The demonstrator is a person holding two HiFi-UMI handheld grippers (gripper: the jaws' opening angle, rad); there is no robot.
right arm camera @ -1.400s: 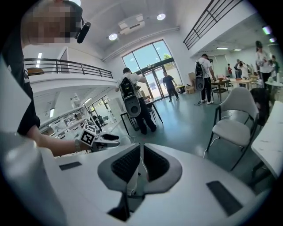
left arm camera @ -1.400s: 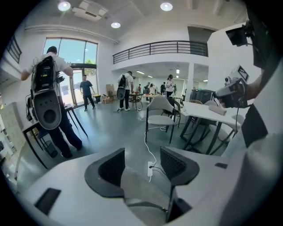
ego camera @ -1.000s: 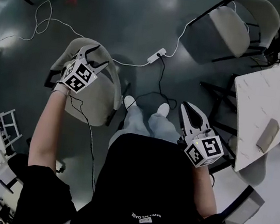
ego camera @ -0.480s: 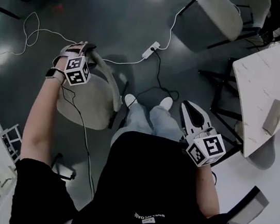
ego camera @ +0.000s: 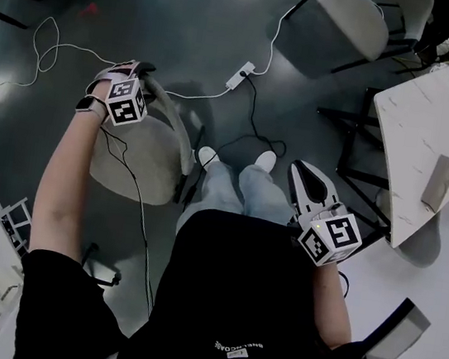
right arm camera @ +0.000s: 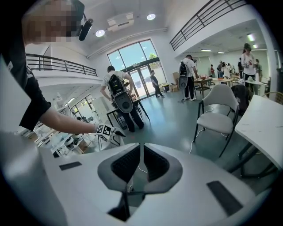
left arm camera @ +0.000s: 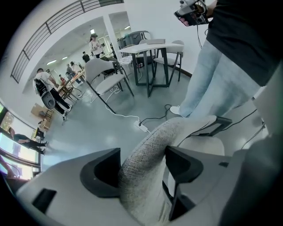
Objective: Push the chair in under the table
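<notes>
Left gripper [ego camera: 138, 70] points steeply down, jaws wide astride the top rim of the chair [ego camera: 140, 158]. The rim fills the gap between them, and no clamping shows. Right gripper [ego camera: 302, 176] is clenched on nothing, well apart from the chair. The chair stands on the floor at the person's left, and the table [ego camera: 416, 153] lies well apart to the right, beyond the person's legs. The rim's long axis curves across the jaws. Chair: 1 light grey woven shell, dark legs.
</notes>
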